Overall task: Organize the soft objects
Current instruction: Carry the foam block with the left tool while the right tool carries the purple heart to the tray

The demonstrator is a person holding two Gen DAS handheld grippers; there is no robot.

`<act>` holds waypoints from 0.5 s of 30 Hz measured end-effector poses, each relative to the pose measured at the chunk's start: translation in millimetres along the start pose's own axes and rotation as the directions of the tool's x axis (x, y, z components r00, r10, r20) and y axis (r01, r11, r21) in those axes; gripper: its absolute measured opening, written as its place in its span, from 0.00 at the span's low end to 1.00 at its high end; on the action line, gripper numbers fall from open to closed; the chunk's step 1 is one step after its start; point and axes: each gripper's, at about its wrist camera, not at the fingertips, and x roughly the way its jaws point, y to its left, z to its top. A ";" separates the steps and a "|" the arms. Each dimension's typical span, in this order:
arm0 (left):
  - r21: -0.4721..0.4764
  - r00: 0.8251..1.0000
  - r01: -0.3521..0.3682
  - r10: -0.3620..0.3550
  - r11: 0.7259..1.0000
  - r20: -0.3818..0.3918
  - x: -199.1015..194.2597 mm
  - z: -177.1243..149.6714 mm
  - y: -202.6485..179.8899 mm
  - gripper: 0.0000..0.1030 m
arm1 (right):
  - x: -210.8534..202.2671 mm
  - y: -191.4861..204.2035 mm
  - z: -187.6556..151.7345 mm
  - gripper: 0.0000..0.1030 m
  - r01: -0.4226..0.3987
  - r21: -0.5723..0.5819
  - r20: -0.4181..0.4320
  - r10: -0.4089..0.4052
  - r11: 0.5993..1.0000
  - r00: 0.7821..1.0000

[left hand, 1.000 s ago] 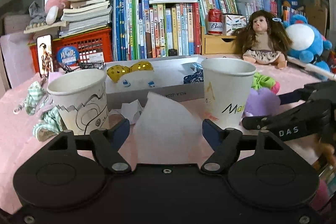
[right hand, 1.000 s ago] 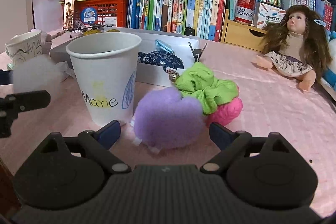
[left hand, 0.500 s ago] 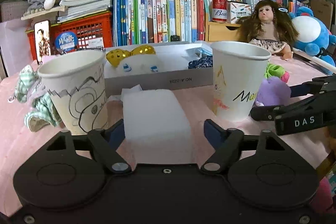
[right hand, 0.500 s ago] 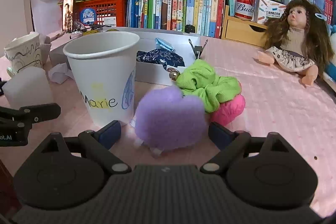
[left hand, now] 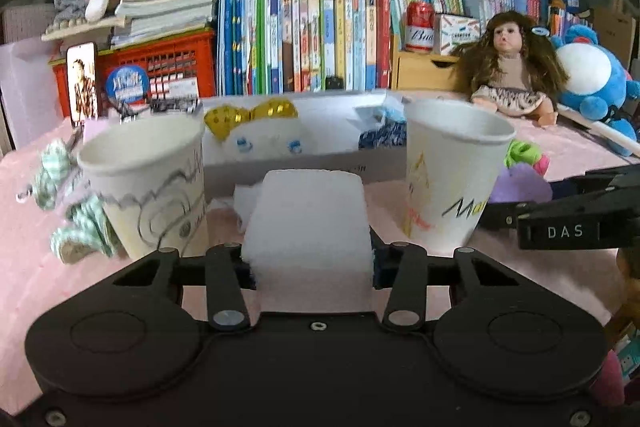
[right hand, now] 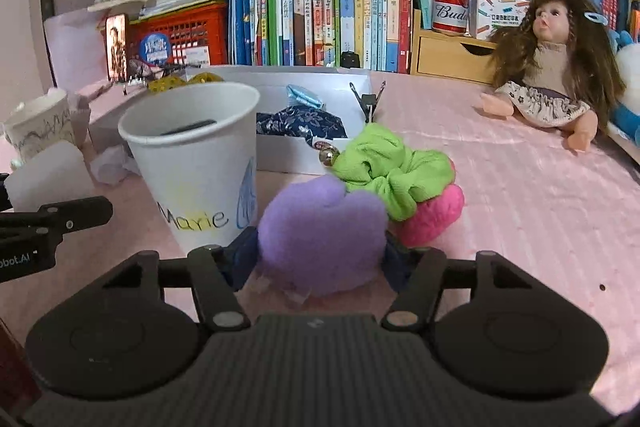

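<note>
My left gripper point(left hand: 311, 263) is closing; its pads press both sides of a white foam sponge point(left hand: 308, 219) that sits on the pink cloth between two paper cups. A scribbled cup point(left hand: 148, 183) stands to its left and the "Marie" cup point(left hand: 452, 171) to its right. In the right wrist view my right gripper point(right hand: 318, 261) is also closing, and its blue pads squeeze a purple plush heart point(right hand: 320, 223) just right of the "Marie" cup point(right hand: 200, 163). A green scrunchie point(right hand: 384, 163) and a pink plush point(right hand: 436, 211) lie against the far side of the purple heart.
A shallow white box point(left hand: 320, 163) with hair accessories lies behind the cups. A green checked scrunchie point(left hand: 80, 223) lies left of the scribbled cup. A doll point(right hand: 552, 79) sits at the back right, in front of a row of books point(right hand: 320, 7).
Both grippers have closed in: the left pads now press the white sponge, which was loose between them, and the right pads now press the purple heart. Neither hand has shifted much.
</note>
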 end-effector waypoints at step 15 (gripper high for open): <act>0.019 0.995 0.072 -0.073 0.997 0.074 -23.6 65.5 5.3 0.41 | -40.9 -10.6 41.7 0.64 0.073 0.045 0.117 -0.078 0.996 0.990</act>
